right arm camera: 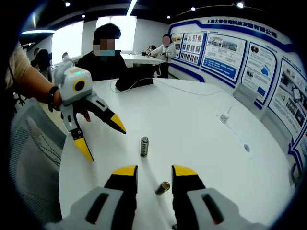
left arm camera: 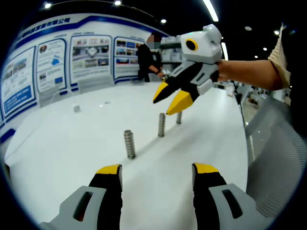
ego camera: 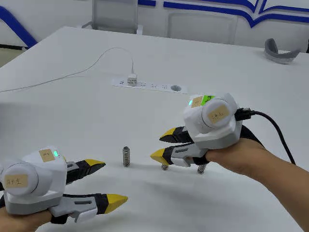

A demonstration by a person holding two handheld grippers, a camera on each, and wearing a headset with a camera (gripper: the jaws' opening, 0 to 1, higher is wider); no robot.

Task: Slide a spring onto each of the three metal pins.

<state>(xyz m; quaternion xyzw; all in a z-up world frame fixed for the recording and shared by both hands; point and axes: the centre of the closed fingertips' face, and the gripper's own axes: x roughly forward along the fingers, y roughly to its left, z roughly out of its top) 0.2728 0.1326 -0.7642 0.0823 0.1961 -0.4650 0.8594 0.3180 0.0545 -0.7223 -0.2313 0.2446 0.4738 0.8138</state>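
On the table (ego camera: 72, 111) three uprights stood in a row. The left gripper view gave all three in line: first pin (left arm camera: 129, 143), middle pin (left arm camera: 161, 124), far pin (left arm camera: 179, 117). The first pin carried a spring (ego camera: 126, 158) along its length. The middle pin showed coils likewise, and the far one was too small to judge there. In the head view the right gripper (ego camera: 161, 145) covered the tops of the middle and far pins, with coils showing beneath it. The right gripper view looked down on the middle pin's top between its own jaws; contact could not be told. The right jaws were part open, holding nothing. The left gripper (ego camera: 110, 182) hovered near the first pin, apart from it, jaws wide and empty. A power strip (ego camera: 149, 85) lay well beyond the pins
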